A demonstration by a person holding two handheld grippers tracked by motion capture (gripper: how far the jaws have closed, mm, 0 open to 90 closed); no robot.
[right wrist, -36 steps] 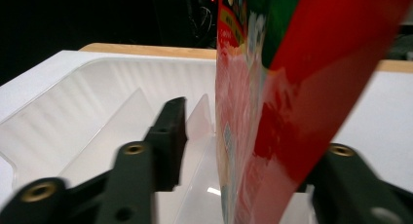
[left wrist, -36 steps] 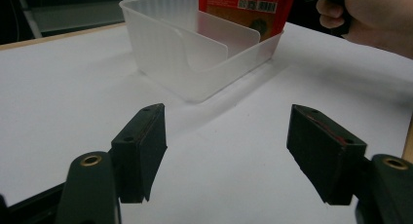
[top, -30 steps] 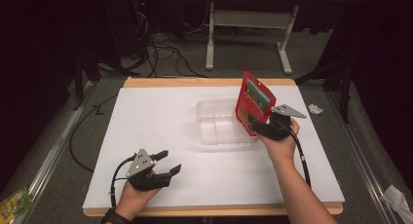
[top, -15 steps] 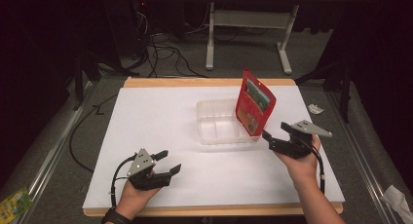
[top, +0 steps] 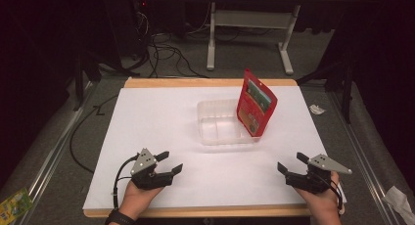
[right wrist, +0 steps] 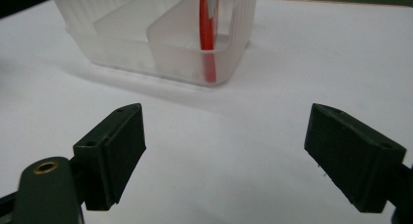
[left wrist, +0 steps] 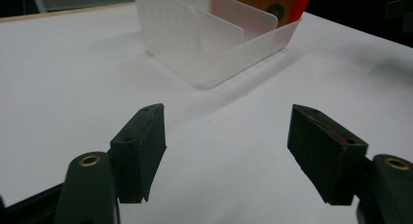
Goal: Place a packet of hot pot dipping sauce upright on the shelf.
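Note:
A clear plastic container (top: 220, 127) with dividers sits mid-table. A red pouch (top: 255, 107) stands upright in its right end, leaning on the wall. My left gripper (top: 171, 162) rests open near the front left, nothing between its jaws; in the left gripper view (left wrist: 226, 151) it faces the container (left wrist: 214, 44) and the pouch (left wrist: 272, 2). My right gripper (top: 291, 162) is at the front right, well short of the container. Its jaws have just been opening and stand open and empty. In the right gripper view (right wrist: 224, 151) the pouch (right wrist: 207, 39) shows edge-on inside the container (right wrist: 146, 44).
A white board (top: 147, 117) covers the wooden table. A crumpled white scrap (top: 317, 109) lies just off its right side. Cables (top: 161, 54) and a white desk frame (top: 244, 19) are behind the table; a green-yellow packet (top: 14, 205) lies at the lower left.
My right gripper has let go of the red pouch and drawn back to the front right of the board. The pouch stays standing in the container. The left gripper has not moved.

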